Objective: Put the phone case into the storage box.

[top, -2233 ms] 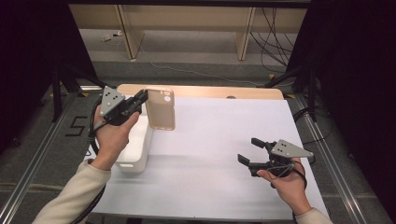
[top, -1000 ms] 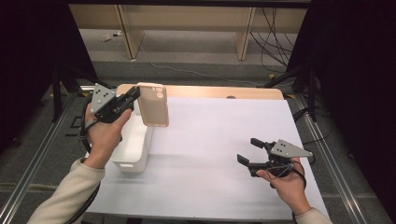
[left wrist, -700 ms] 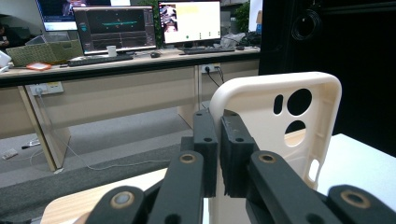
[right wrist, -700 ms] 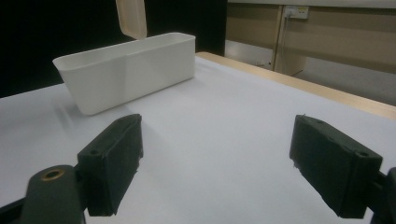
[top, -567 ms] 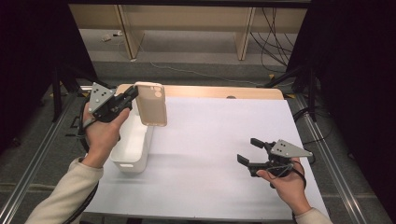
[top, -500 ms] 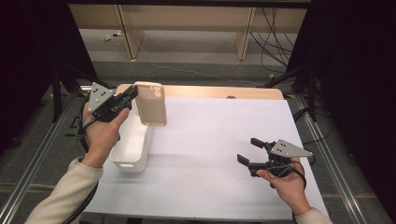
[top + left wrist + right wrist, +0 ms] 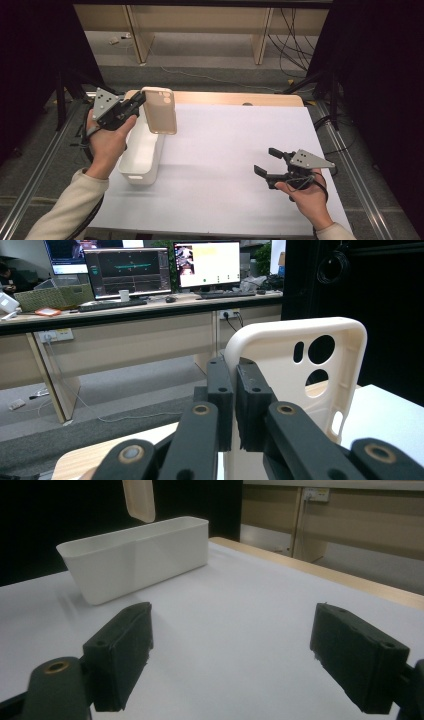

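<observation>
While I hold the phone case (image 7: 160, 110) pinched in my left gripper (image 7: 134, 105), what matters most is where it hangs relative to the white bin (image 7: 142, 152). The case sits in the air above the bin's far end, its long axis close to upright, camera cutouts at the top and the lower edge pointing down toward the bin's opening. In the left gripper view the 2 jaws are clamped tight on the case's (image 7: 300, 385) side wall near a top corner, so the grip is on 1 edge only and the rest of the case hangs free beyond the pads. I judge the coming move to be a short descent into the bin, which lies directly below and slightly toward me.

My left hand is clearly the nearer one. My right gripper (image 7: 266, 161) rests low over the white table sheet (image 7: 235, 145), well apart from the bin, its jaws spread wide with nothing between them. In the right gripper view the bin (image 7: 135, 555) stands ahead and the case's lower end (image 7: 139, 500) dangles above its far rim.

Compared with 2.2 s ago, the left hand and case have shifted a little toward the table's left and far edge; over the last second they look unchanged. The right gripper sits as it did.
</observation>
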The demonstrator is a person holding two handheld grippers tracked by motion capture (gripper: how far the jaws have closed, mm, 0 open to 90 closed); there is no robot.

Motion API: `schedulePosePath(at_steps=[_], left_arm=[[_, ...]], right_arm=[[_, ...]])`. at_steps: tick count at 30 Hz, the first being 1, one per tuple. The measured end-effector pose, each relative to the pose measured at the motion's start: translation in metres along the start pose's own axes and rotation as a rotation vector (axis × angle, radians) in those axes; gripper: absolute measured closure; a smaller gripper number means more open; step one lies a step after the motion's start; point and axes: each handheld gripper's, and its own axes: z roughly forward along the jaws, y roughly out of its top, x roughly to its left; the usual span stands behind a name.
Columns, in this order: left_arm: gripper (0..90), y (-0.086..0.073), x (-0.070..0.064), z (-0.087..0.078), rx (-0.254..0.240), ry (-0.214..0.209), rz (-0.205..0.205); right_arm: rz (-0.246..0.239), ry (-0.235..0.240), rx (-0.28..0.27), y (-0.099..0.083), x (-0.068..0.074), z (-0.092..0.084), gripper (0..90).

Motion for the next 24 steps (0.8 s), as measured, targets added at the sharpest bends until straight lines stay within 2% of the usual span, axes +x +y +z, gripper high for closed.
schedulePosePath(at_steps=[7,8,9,10,24], left_arm=[[86.0,0.0012,0.0018,-0.0004,-0.002,0.008,0.002],[86.0,0.0014,0.0022,-0.0005,-0.002,0.008,0.001],[86.0,0.0016,0.0027,0.0004,-0.009,-0.007,0.003],[86.0,0.0017,0.0039,-0.0001,-0.006,0.015,0.008],[86.1,0.0024,0.0092,-0.0004,-0.007,0.021,0.007]], right_arm=[[0.000,0.000,-0.002,0.0001,-0.0001,-0.0002,18.5],[0.000,0.003,0.011,0.0003,-0.0001,-0.0009,18.5],[0.000,0.001,0.001,0.0000,0.0000,-0.0003,18.5],[0.000,0.001,-0.001,0.0001,0.0000,-0.0002,18.5],[0.002,0.002,0.008,0.0003,0.0000,-0.0005,18.5]])
